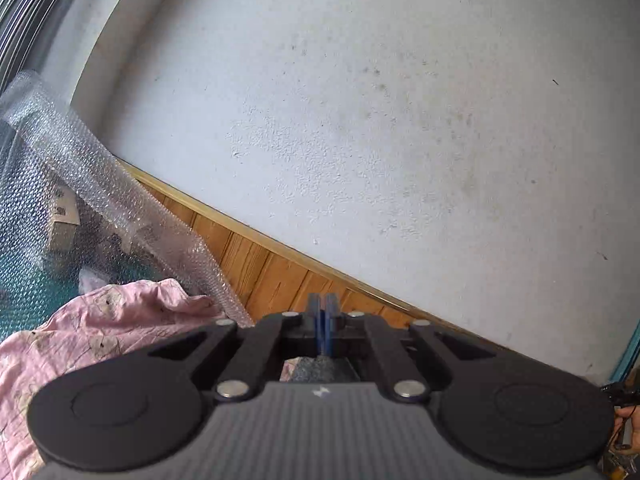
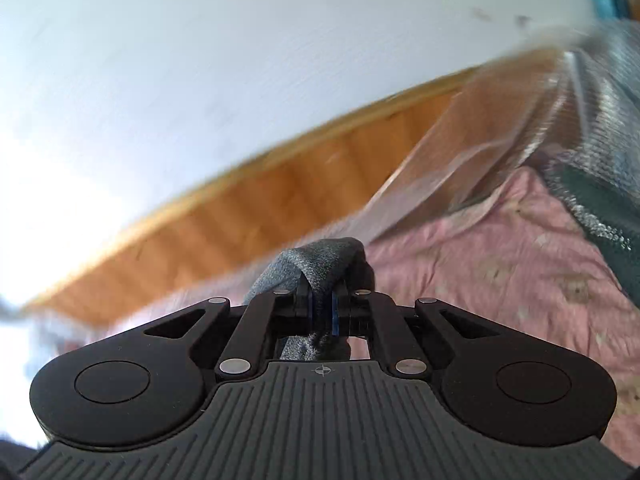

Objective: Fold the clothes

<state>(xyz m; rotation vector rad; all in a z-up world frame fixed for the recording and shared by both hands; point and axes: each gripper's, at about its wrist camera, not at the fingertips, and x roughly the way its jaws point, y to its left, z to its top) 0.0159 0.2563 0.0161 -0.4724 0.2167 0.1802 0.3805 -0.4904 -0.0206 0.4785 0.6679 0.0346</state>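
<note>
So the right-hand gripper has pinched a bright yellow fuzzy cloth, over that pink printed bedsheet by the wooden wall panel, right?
Not quite: the fuzzy cloth pinched in the right-hand gripper is dark grey, not bright yellow. The right wrist view shows it bunched between the closed fingers. The pink printed bedsheet and wooden wall panel are as you say.
</note>
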